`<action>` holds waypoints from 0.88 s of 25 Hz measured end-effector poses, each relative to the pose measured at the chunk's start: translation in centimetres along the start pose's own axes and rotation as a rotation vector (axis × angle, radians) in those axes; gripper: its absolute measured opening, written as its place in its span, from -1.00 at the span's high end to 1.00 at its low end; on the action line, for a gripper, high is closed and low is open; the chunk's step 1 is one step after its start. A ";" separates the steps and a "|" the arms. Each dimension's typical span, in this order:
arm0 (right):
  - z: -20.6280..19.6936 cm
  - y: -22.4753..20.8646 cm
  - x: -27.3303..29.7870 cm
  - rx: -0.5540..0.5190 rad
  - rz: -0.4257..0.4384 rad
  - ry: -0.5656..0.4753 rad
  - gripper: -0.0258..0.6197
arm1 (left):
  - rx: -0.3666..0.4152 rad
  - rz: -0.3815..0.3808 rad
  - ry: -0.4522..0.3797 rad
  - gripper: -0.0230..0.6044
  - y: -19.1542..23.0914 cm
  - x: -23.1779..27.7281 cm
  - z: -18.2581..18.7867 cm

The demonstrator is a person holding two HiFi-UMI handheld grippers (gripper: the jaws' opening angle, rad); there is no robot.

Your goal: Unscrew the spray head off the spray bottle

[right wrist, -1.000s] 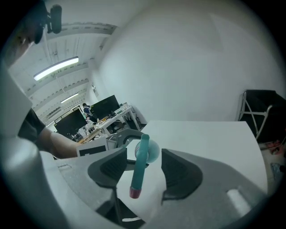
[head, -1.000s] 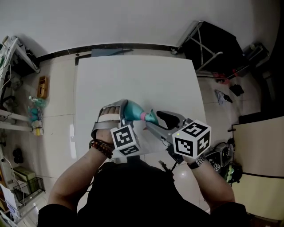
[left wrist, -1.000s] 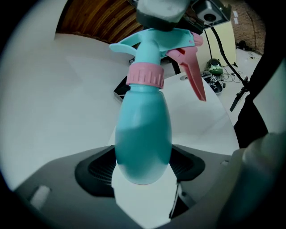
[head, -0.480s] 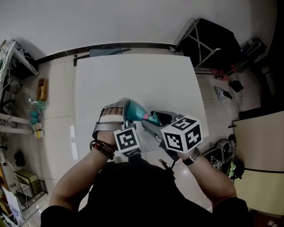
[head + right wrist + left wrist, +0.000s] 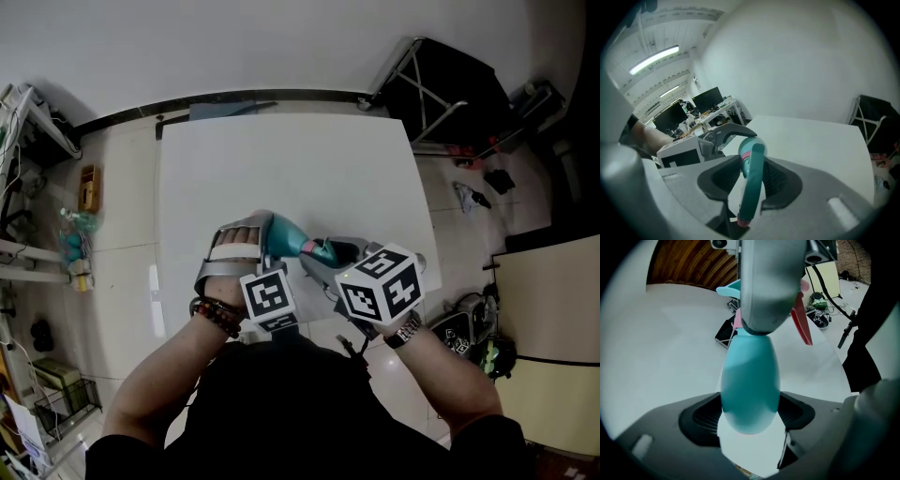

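- Right claw point(image 5: 334, 259), nearest the person at about 5 o'clock on the bench point(image 5: 281, 159): its jaws have just been closing. The head point(image 5: 751, 178) stands between them with both pads pressed on its sides.
- Left claw point(image 5: 248, 246), just beside it at 6 o'clock: clamped wide round the fat body of the bottle point(image 5: 750, 385), a pad on each flank.
- The bottle is held off the bench near its 6 o'clock edge. It lies nearly level across the person, with its neck towards 3 o'clock and the head on that end.
- Step in hand, as I judge it: the grip for unscrewing is just made and the head looks fully on, so the turning is not yet done.
- Next move calls for a firm, square hold near the pink collar, then turning the head about the neck's axis. The left claw must keep the body from turning with it. The smooth, rounded body could slip in the pads.
- Contents: the bottle's teal wall is opaque, so I cannot tell whether it holds liquid.
- Farther out, towards 12 o'clock, the bench carries nothing I can see.
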State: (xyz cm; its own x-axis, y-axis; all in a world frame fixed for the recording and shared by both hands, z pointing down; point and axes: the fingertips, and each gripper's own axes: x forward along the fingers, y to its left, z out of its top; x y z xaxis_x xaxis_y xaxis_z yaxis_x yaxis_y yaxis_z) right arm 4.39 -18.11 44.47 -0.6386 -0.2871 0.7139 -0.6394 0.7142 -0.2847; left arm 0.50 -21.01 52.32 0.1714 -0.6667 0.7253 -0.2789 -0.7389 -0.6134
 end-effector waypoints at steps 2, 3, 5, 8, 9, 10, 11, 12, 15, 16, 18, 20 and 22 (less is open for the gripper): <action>-0.1 0.1 0.0 -0.054 -0.002 0.014 0.54 | -0.006 -0.019 -0.003 -0.33 -0.2 0.0 0.0; -0.2 0.1 0.0 -0.093 -0.007 0.022 0.54 | -0.008 -0.032 -0.005 -0.33 -0.4 0.0 0.0; -0.4 0.3 0.0 -0.186 -0.020 0.043 0.54 | -0.009 -0.061 -0.010 -0.33 -0.9 0.0 0.0; -0.8 0.5 0.1 -0.316 -0.031 0.074 0.54 | -0.005 -0.107 -0.024 -0.33 -1.5 -0.1 0.0; -0.8 0.6 0.1 -0.352 -0.031 0.082 0.54 | -0.004 -0.123 -0.028 -0.33 -1.6 -0.1 0.0; -0.9 0.7 0.1 -0.391 -0.029 0.088 0.54 | -0.005 -0.142 -0.033 -0.33 -1.8 -0.1 0.1; -1.0 0.9 0.1 -0.436 -0.028 0.093 0.54 | -0.008 -0.166 -0.040 -0.33 -2.1 -0.1 0.1; -1.1 1.0 0.0 -0.493 -0.029 0.099 0.54 | -0.013 -0.196 -0.049 -0.33 -2.4 -0.2 0.2; -1.7 1.5 -0.1 -0.694 -0.041 0.118 0.54 | -0.015 -0.295 -0.084 -0.33 -3.6 -0.5 0.5; -2.0 1.7 -0.2 -0.755 -0.045 0.123 0.54 | -0.008 -0.319 -0.091 -0.33 -4.0 -0.6 0.5; -2.7 2.1 -0.1 -0.863 -0.052 0.129 0.54 | 0.005 -0.360 -0.100 -0.33 -4.7 -0.9 0.4; -3.3 2.5 -0.1 -0.961 -0.056 0.131 0.54 | 0.014 -0.399 -0.108 -0.33 -5.4 -1.1 0.4; -3.8 2.8 -0.1 -1.054 -0.057 0.135 0.54 | 0.023 -0.438 -0.117 -0.33 -6.0 -1.3 0.4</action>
State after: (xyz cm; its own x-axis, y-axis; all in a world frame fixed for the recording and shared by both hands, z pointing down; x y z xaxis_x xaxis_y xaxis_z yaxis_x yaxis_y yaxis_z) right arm 4.31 -13.67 46.01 -0.5253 -0.3108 0.7921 0.0680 0.9126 0.4031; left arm 2.35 -15.72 54.95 0.3749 -0.2958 0.8786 -0.1353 -0.9550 -0.2639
